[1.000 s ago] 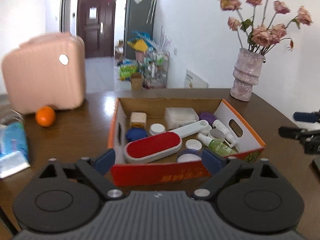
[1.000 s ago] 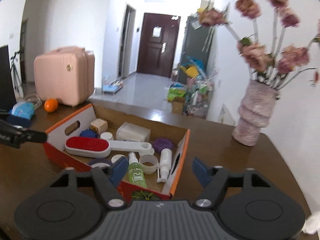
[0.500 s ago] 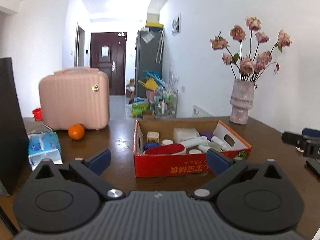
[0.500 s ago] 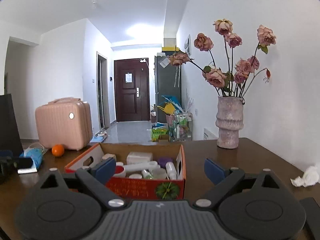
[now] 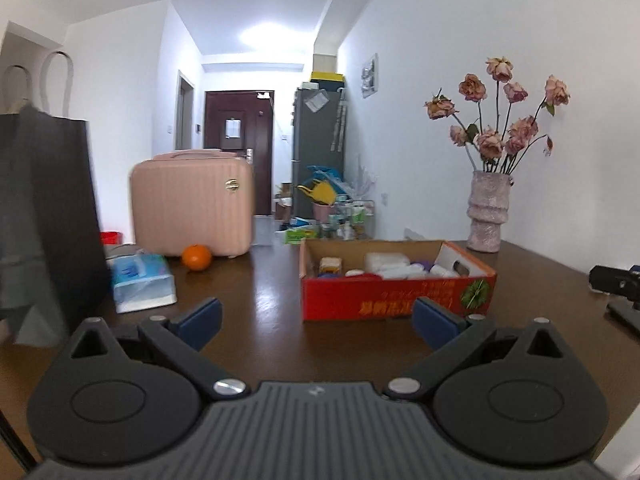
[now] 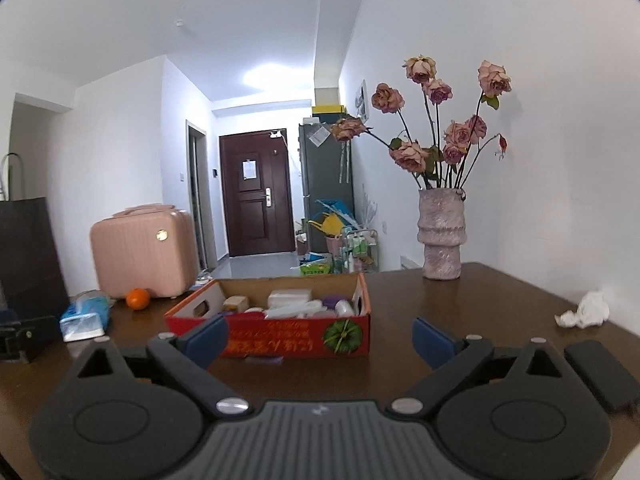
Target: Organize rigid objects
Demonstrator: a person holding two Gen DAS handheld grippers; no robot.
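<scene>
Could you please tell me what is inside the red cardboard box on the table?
The red cardboard box holds a white container, a small beige box and a purple item. Its front wall hides whatever lies lower.

A: What changed for the left tool [image 5: 316, 316]?

B: It has pulled back from the red box [image 5: 396, 294]; a second ago the box sat right between its fingers, now it lies well ahead, and a dark paper bag [image 5: 44, 216] shows to its left.

A: And the right tool [image 6: 320, 338]?

B: Also withdrawn from the red box [image 6: 280, 334], levelled out, its jaws having just been opening, nothing between them.
</scene>
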